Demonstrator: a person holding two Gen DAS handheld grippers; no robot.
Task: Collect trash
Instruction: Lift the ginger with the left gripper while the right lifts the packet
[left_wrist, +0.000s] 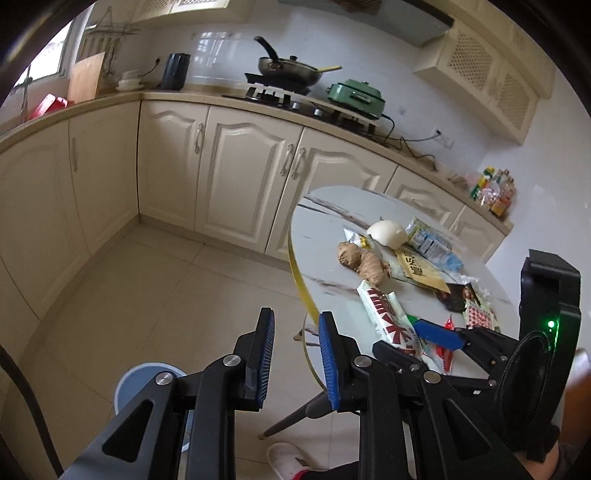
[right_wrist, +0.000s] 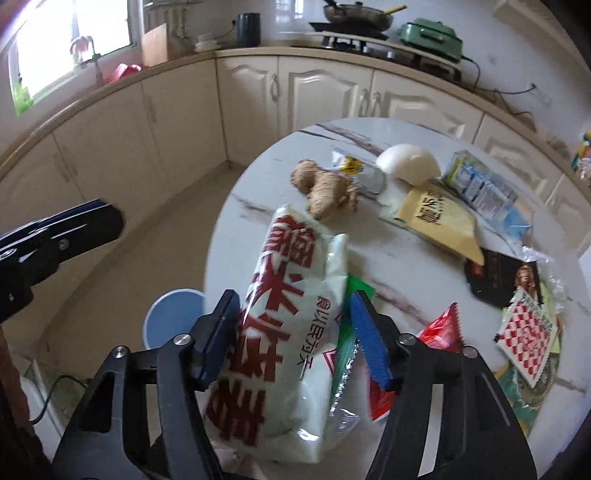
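The white wrapper (right_wrist: 280, 332) at the tabletop's near edge is judged light, crinkly and slippery. It is straddled by the spread right gripper (right_wrist: 291, 339), best pinched mid-length. The left gripper (left_wrist: 295, 362) is narrowly parted, empty.

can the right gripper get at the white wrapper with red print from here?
Probably yes: the right gripper already straddles the white wrapper with red print at the table edge, nothing between them.

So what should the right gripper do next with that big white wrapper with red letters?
Probably close. The right gripper straddles the white wrapper on the table, one finger each side, but a gap shows beside the pads, so it is not yet pinched. Once held, it could go to the blue bin on the floor beside the table.
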